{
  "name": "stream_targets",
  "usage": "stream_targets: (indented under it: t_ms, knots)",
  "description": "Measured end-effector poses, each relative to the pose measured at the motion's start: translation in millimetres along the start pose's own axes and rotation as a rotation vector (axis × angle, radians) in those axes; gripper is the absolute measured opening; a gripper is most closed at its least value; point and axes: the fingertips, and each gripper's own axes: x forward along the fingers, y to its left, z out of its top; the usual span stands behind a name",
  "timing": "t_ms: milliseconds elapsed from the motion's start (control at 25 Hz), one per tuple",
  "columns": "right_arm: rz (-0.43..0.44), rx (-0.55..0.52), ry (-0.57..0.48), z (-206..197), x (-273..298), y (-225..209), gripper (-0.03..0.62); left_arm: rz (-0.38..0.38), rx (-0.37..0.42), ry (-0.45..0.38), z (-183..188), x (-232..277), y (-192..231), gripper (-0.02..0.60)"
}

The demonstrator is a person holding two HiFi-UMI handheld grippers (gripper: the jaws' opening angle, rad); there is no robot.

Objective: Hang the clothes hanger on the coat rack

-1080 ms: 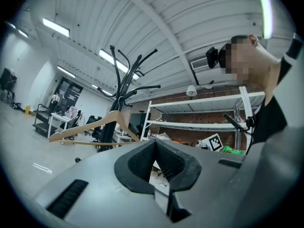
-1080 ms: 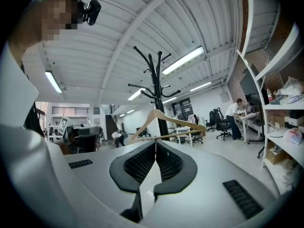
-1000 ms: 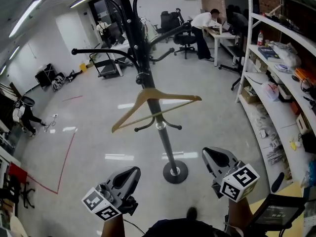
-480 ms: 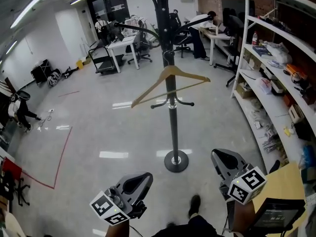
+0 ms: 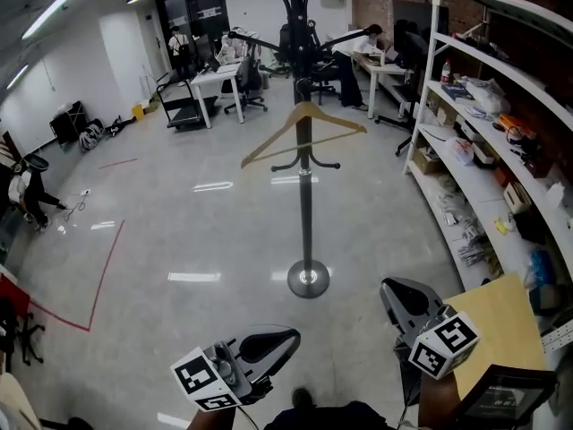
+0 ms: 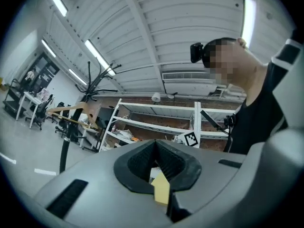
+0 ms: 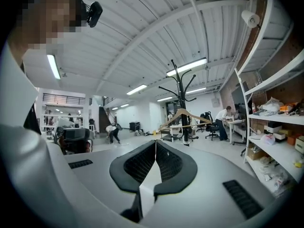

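Note:
A wooden clothes hanger [image 5: 304, 125] hangs on the black coat rack [image 5: 305, 206], which stands on its round base in the middle of the floor. Both grippers are low in the head view, well short of the rack and apart from the hanger. My left gripper [image 5: 285, 337] is shut with nothing in it, and so is my right gripper [image 5: 394, 287]. In the left gripper view the jaws [image 6: 155, 142] meet, with the hanger [image 6: 71, 109] far off at the left. The right gripper view shows closed jaws [image 7: 155, 144] and the hanger [image 7: 183, 115] on the rack [image 7: 184, 103] ahead.
Tall white shelving [image 5: 483, 141] loaded with small items runs along the right. A tan board [image 5: 497, 330] lies at the lower right. Desks, chairs and people [image 5: 363, 47] fill the back of the room. Red tape [image 5: 98, 276] marks the floor at the left.
The coat rack and hanger have drawn farther away and now stand upright in the view's middle. Both shut grippers have pulled back from them; the hanger stays on the rack.

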Motion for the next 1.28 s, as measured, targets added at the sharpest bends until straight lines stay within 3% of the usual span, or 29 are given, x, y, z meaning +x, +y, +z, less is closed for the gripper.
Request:
stream_targets:
  t_ms: [120, 240, 560, 960, 1280]
  knots:
    - [0.027, -0.009, -0.028, 2.9, -29.0, 7.8, 0.006, -0.022, 0.081, 0.041, -5.7, 10.4, -46.6, 0.000]
    - [0.053, -0.007, -0.037, 1.5, -67.3, 12.9, 0.006, 0.000, 0.101, 0.059, -15.4, 22.2, -88.5, 0.000]
    - [0.082, 0.030, -0.008, -22.3, -163.3, 9.8, 0.006, 0.174, 0.006, 0.025, -46.7, 29.7, -159.6, 0.000]
    - [0.091, 0.019, -0.058, -6.9, -212.2, 56.9, 0.006, 0.428, 0.098, 0.023, -33.7, -42.7, -183.2, 0.000]
    - [0.032, -0.006, -0.016, -27.3, -241.6, 138.5, 0.006, 0.537, 0.146, 0.076, -51.1, -128.8, -192.2, 0.000]
